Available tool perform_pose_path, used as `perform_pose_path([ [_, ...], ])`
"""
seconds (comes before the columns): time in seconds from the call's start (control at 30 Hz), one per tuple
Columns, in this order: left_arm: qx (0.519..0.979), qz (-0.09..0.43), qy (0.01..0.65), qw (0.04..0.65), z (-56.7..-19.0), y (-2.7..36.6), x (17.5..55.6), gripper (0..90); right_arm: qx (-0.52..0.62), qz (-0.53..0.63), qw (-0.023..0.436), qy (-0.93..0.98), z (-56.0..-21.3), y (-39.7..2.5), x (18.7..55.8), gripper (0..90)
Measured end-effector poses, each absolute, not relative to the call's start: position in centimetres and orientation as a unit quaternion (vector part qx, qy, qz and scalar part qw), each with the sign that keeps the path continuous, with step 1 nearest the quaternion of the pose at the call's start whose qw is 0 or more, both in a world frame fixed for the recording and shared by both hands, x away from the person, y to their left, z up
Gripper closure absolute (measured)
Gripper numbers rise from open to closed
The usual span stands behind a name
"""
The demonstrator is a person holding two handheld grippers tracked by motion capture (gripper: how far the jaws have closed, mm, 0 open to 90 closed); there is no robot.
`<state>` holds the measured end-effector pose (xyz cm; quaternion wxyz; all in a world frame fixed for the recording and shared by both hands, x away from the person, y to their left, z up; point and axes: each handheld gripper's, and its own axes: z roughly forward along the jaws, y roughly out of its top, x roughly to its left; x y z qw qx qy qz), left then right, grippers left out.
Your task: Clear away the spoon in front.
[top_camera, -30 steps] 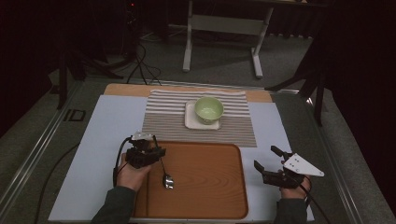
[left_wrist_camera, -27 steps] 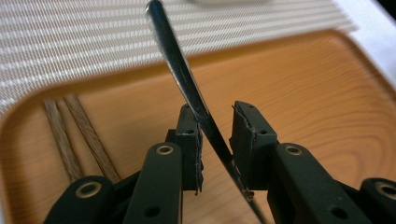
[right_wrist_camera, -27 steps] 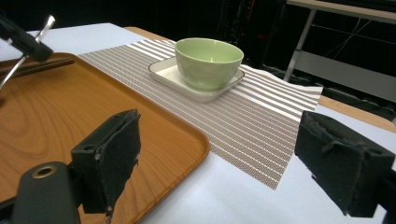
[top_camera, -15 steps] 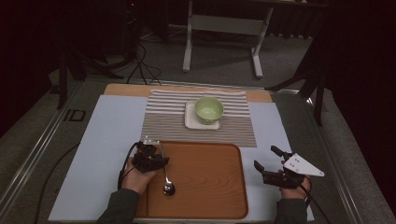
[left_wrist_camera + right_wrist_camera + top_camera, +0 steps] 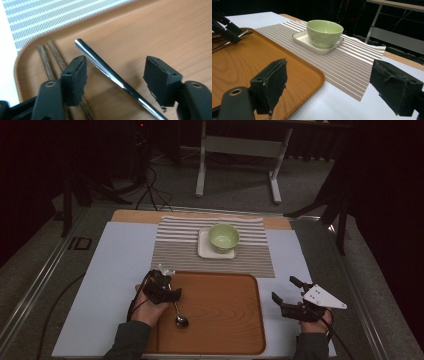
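Left tongs (image 5: 172, 295): parted, astride spoon (image 5: 177, 312) handle on tray (image 5: 225, 320), palm under, beside 2 chopsticks (image 5: 53, 58). Right tongs (image 5: 285, 295): wide apart, empty, hovering over counter (image 5: 115, 270).

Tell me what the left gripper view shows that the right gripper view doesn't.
Left gripper view alone: the spoon's metal handle up close, lying between the open jaws of the left gripper, and two dark wooden chopsticks by the tray's corner. Right gripper view alone: the green bowl on its white square plate, and the open right gripper. Both: the wooden tray and the striped placemat.
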<state>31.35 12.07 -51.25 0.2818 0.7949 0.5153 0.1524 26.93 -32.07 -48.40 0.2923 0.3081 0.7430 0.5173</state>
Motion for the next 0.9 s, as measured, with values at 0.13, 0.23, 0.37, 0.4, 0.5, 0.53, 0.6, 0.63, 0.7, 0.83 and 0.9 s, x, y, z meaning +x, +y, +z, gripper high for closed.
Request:
perform_pose_path([
  [0.13, 0.791, 0.168, 0.514, 0.285, -50.9, 12.1, 31.8, 34.5, 0.308, 0.517, 0.292, 0.743, -48.4, -32.1, 26.9, 13.9],
  [0.23, 0.792, 0.178, 0.511, 0.283, -50.6, 12.2, 32.4, 34.5, 0.308, 0.517, 0.292, 0.743, -48.4, -32.1, 26.9, 13.8],
  [0.37, 0.786, 0.182, 0.514, 0.291, -50.2, 12.3, 33.5, 33.3, 0.308, 0.518, 0.291, 0.743, -48.4, -32.0, 26.9, 13.8],
  [0.4, 0.784, 0.178, 0.515, 0.298, -50.1, 12.4, 33.7, 33.4, 0.308, 0.518, 0.291, 0.743, -48.4, -32.1, 26.9, 13.9],
  [0.5, 0.778, 0.171, 0.515, 0.316, -49.6, 12.6, 34.2, 34.5, 0.309, 0.518, 0.291, 0.743, -48.4, -32.1, 26.9, 13.9],
  [0.53, 0.778, 0.167, 0.513, 0.322, -49.5, 12.7, 34.4, 35.4, 0.309, 0.518, 0.291, 0.742, -48.4, -32.1, 26.9, 13.9],
  [0.6, 0.775, 0.167, 0.511, 0.330, -49.2, 12.7, 34.6, 36.0, 0.309, 0.518, 0.291, 0.743, -48.4, -32.1, 27.0, 13.9],
  [0.63, 0.776, 0.166, 0.510, 0.333, -49.1, 12.8, 34.7, 36.1, 0.308, 0.518, 0.291, 0.743, -48.4, -32.1, 27.0, 13.9],
  [0.7, 0.773, 0.168, 0.508, 0.341, -48.7, 12.8, 34.8, 36.2, 0.309, 0.519, 0.290, 0.743, -48.4, -32.1, 26.9, 13.9],
  [0.83, 0.770, 0.171, 0.506, 0.348, -48.1, 12.7, 35.2, 36.2, 0.308, 0.519, 0.291, 0.743, -48.4, -32.1, 27.0, 13.8],
  [0.9, 0.769, 0.172, 0.505, 0.352, -47.6, 12.7, 35.4, 36.1, 0.309, 0.518, 0.291, 0.742, -48.4, -32.1, 26.9, 13.8],
])
